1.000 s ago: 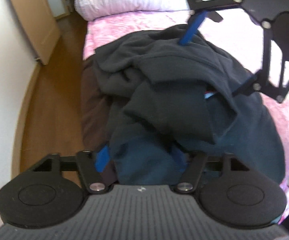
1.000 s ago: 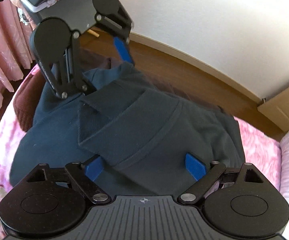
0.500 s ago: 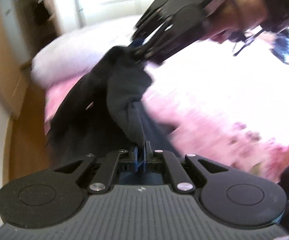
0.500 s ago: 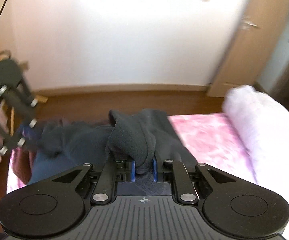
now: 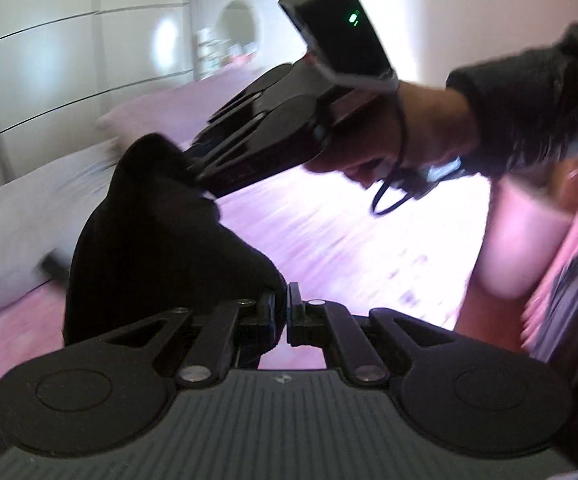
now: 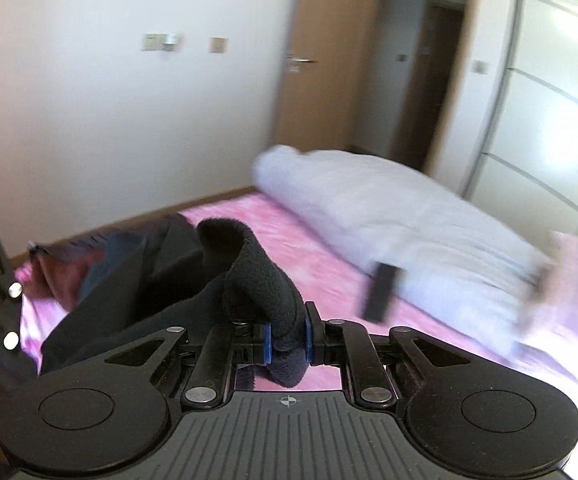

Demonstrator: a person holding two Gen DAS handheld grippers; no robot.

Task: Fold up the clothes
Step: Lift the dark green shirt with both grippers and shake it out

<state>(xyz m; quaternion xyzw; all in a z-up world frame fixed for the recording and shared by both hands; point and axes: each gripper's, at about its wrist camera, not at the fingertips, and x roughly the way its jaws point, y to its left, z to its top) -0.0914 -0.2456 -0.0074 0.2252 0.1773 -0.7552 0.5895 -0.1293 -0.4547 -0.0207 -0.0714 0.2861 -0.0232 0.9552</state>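
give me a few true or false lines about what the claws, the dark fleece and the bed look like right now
1. The right claw is shut on a fold of the dark fleece garment. True.
2. The left claw stands wide open and clear of the cloth. False: its jaws are shut, with the dark fleece bunched against them.
3. The bed has a pink patterned sheet. True.
4. The rolled white quilt lies on the wooden floor. False: it lies on the bed.
5. The room's wooden door stands open. True.
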